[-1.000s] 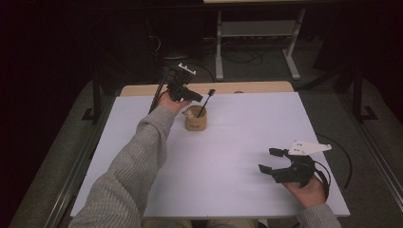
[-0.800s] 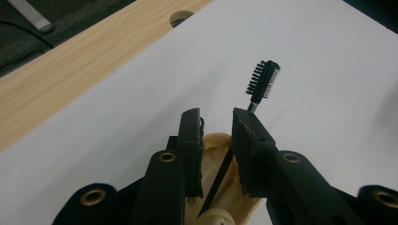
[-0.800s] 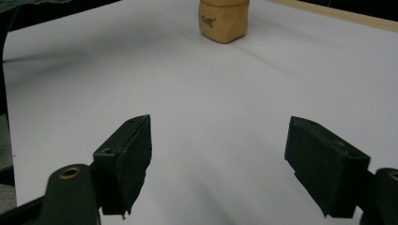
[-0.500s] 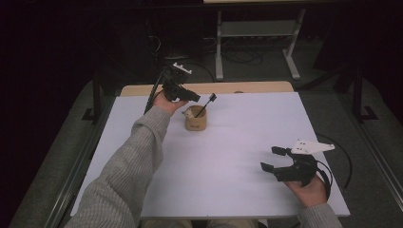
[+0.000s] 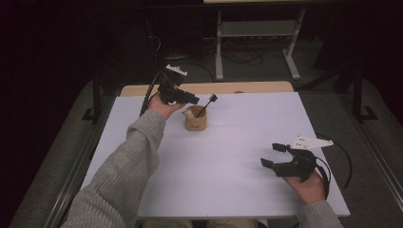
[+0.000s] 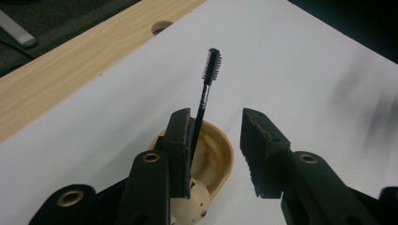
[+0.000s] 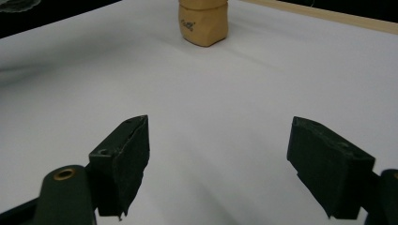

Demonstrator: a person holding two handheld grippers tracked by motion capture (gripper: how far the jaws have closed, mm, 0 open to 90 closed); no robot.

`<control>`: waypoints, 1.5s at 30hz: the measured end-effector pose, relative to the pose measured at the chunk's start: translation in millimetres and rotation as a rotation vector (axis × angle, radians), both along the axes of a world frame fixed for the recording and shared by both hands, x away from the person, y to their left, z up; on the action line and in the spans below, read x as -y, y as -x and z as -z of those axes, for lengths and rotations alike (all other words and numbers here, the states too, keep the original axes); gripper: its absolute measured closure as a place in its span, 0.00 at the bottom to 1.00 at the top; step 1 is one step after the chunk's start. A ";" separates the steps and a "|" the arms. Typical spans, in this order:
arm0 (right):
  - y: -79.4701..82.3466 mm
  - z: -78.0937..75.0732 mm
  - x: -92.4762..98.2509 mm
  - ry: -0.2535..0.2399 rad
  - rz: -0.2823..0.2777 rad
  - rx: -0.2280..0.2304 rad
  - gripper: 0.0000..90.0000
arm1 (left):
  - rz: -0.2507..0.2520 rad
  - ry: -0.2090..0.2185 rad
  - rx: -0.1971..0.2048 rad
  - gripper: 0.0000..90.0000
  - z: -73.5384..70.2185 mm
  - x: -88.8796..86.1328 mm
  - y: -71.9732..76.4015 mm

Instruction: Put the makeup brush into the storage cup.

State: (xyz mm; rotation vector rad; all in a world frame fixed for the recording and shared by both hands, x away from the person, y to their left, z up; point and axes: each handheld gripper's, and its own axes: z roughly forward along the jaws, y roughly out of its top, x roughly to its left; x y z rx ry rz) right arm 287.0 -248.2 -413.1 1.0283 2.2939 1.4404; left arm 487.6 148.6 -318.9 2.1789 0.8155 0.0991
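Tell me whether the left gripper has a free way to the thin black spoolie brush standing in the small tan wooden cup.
Probably yes: the left gripper has just been opening, and the brush leans beside one pad, unclamped, with nothing in between.

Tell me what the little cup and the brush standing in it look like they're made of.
Cup: probably matte unglazed wood or ceramic, judging by its tan, dull, thick wall. Brush: thin glossy black handle, likely plastic, with a shiny metal-looking collar and dark bristles, like a mascara wand.
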 end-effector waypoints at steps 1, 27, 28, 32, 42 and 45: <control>-2.2 0.3 0.9 0.002 0.002 0.004 0.23 | 0.000 0.003 0.004 0.70 0.1 -1.4 0.6; -5.2 7.0 -3.2 0.036 0.019 -0.017 0.23 | 0.006 0.019 0.042 0.53 -1.5 -20.4 32.8; -4.7 6.8 -3.2 0.036 0.024 -0.017 0.23 | 0.003 0.025 0.039 0.52 -1.8 -21.2 33.8; -3.1 6.6 -2.2 0.041 0.031 -0.014 0.22 | 0.009 0.028 0.050 0.50 -4.0 -25.0 38.8; -0.9 5.9 -0.1 0.039 0.033 -0.005 0.22 | -0.015 0.048 0.057 0.46 6.0 -33.0 61.3; -0.4 5.5 0.0 0.050 0.030 -0.001 0.23 | -0.007 0.036 0.057 0.46 9.5 -36.5 70.5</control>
